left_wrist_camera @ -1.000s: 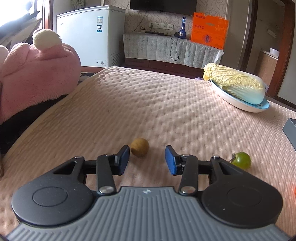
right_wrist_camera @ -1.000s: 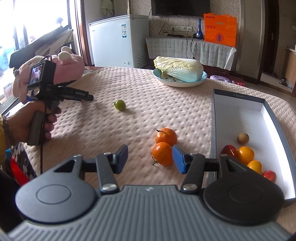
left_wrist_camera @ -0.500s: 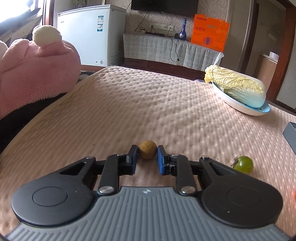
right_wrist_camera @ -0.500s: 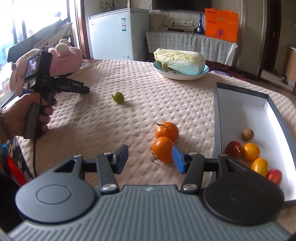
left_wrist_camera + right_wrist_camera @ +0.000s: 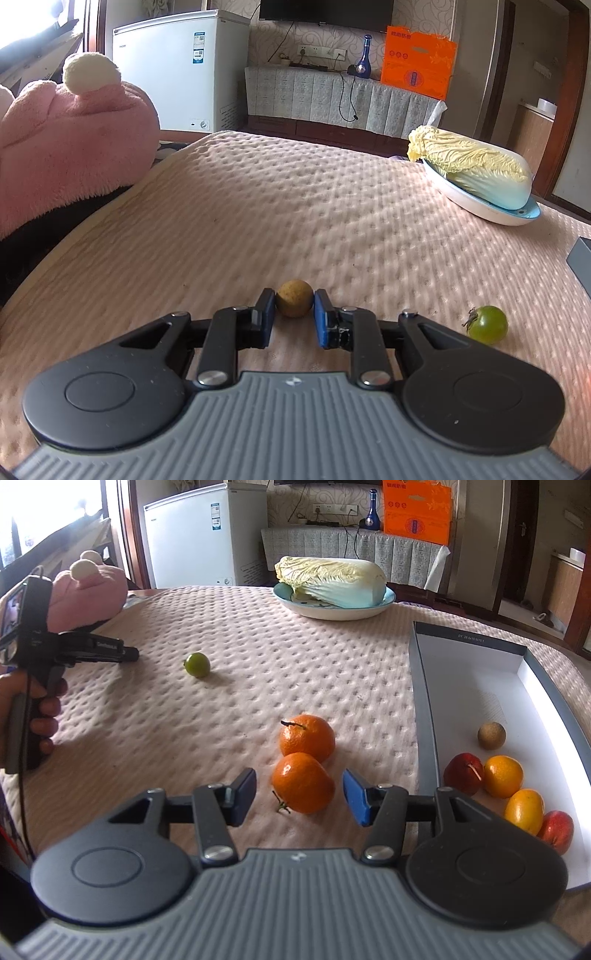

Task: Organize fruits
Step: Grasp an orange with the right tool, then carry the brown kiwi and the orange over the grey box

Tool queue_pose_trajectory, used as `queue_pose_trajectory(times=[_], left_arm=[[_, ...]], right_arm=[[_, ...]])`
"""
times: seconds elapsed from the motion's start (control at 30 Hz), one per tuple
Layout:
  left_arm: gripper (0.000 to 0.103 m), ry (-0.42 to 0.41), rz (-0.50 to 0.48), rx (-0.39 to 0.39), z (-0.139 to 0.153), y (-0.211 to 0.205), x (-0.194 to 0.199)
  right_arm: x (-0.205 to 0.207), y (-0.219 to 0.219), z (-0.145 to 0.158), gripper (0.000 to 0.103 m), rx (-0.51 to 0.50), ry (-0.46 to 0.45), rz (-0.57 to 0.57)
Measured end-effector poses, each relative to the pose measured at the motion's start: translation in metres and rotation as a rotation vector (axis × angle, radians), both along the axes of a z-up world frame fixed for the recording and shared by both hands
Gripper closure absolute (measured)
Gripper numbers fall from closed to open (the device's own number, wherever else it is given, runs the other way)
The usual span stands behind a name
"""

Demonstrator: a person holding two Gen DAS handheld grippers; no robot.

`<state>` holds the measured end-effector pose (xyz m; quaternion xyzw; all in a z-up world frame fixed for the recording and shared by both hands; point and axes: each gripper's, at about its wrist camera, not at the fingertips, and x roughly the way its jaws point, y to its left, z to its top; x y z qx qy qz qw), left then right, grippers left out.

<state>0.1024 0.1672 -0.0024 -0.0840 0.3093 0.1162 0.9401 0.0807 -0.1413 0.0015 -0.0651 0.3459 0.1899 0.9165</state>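
The left gripper (image 5: 294,314) is clamped on a small brown fruit (image 5: 294,303), both blue pads pressed against its sides, the fruit sitting on the pink quilted cloth of the table (image 5: 258,206) toward the near left part of the top. A green tomato (image 5: 487,325) lies on the cloth just to the right of that gripper, clear of it. The right gripper (image 5: 300,797) stands with its jaws apart around the nearer of two oranges (image 5: 303,782); a gap shows on each side, so the pads do not touch it. The second orange (image 5: 307,737) lies touching the first on its far side. At the table's right edge sits an open box (image 5: 469,679), grey outside and white inside, holding another brown fruit (image 5: 491,735), two red fruits and two orange ones grouped at its near end. A cabbage (image 5: 332,581) lies on a dish (image 5: 332,609) at the far edge. A pink plush toy (image 5: 70,147) rests at the far left corner. In the right wrist view a hand (image 5: 33,716) grips the left gripper's handle.
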Motion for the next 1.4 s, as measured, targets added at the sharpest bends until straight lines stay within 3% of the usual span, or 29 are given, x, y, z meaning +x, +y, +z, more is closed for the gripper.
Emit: queue_pose_trajectory(times=[0.37,0.8,1.1,1.4], left_arm=[[0.076,-0.012,-0.003,-0.036,-0.001,0.005,-0.001],[0.077,-0.012,0.009,-0.039,0.001,0.006,-0.003],[0.077,-0.006,0.027,-0.054,0.011,-0.005,-0.018],[0.077,-0.039,-0.053,-0.007,0.040,-0.059,-0.056]], right_arm=[[0.008,0.010,-0.010,0.062,-0.040,0.008,-0.009],[-0.007,0.012,-0.006,0.064,-0.029,0.040,0.033],[-0.011,0.005,-0.001,0.064,0.079,0.109,0.051],[-0.010,-0.007,0.001,0.064,0.184,0.158,0.046]])
